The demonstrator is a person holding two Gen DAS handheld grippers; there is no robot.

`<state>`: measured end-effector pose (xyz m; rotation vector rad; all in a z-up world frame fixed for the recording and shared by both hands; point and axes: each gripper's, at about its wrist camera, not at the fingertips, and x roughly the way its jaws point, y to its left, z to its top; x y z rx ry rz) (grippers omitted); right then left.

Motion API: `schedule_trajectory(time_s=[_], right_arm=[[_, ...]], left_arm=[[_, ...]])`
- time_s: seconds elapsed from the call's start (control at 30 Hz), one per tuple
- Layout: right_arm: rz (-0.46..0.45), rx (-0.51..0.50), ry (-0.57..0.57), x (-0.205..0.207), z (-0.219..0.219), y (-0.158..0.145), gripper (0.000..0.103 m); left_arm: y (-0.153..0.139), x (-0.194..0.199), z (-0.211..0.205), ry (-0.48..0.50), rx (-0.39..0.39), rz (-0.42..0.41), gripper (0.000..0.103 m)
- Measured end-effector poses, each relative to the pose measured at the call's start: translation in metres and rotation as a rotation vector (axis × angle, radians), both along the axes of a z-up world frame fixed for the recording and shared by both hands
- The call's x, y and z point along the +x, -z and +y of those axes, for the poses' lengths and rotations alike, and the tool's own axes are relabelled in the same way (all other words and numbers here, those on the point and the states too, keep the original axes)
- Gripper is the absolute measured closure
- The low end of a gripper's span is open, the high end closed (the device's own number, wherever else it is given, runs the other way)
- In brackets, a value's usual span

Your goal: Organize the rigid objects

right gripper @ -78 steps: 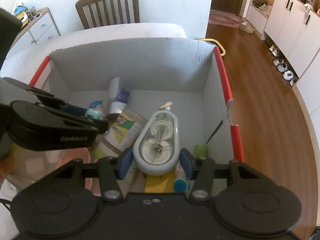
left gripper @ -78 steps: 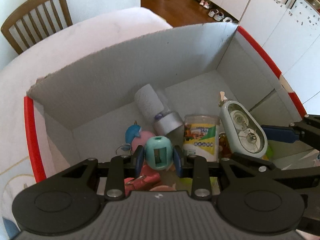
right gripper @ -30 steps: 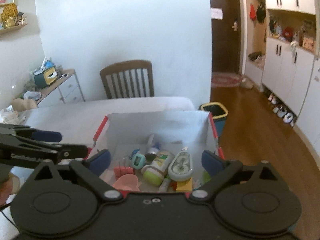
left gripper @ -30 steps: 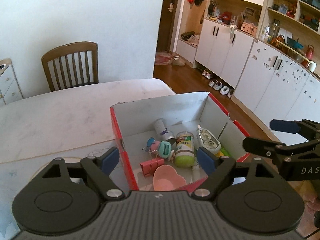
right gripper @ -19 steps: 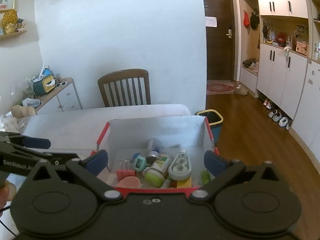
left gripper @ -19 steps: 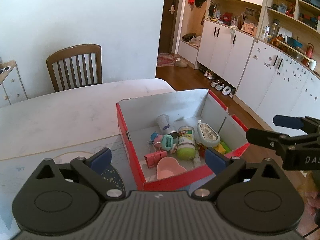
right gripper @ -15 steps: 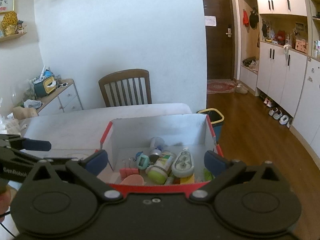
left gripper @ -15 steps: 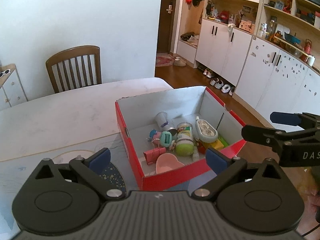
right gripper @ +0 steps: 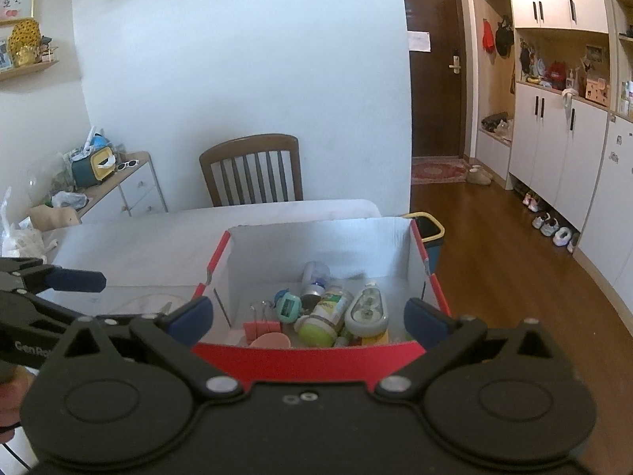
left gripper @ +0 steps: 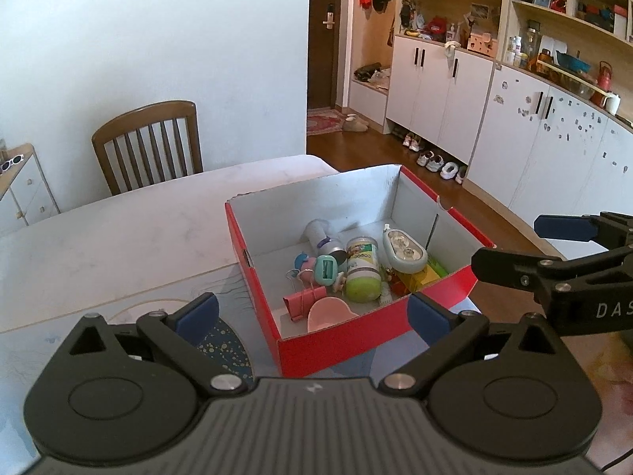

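A red cardboard box (left gripper: 348, 340) with white inner walls stands on the table and holds several small items. Among them are a teal sharpener (left gripper: 326, 270), a pale correction-tape dispenser (left gripper: 404, 249), a green-lidded jar (left gripper: 363, 273), a pink binder clip (left gripper: 302, 301) and a pink heart dish (left gripper: 326, 314). My left gripper (left gripper: 312, 316) hangs open and wide in front of the box, holding nothing. My right gripper (right gripper: 308, 318) is also open and empty, just short of the box's near wall (right gripper: 308, 360). Each gripper shows at the edge of the other's view.
The pale table (left gripper: 118, 233) stretches left of the box, with a patterned mat (left gripper: 225, 344) near me. A wooden chair (right gripper: 251, 170) stands behind it, a dresser (right gripper: 118, 194) to the left. A yellow-rimmed bin (right gripper: 431, 233), white cabinets (left gripper: 435, 91) and shoes (left gripper: 435, 162) lie to the right.
Both grippers were shut on the sharpener and the tape dispenser inside the box. They let go, opened wide and pulled back and up. The box now looks smaller.
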<state>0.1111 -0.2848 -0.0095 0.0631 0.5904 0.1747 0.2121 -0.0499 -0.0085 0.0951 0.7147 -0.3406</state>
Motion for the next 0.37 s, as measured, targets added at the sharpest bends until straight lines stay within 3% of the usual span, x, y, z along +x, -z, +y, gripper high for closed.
schedule_trajectory(time_s=[0.37], right_arm=[[0.02,0.011,0.005,0.0005,-0.0051,0.0021,0.0]], left_arm=[[0.005,0.0053,-0.0012,0.007,-0.026,0.032,0.001]])
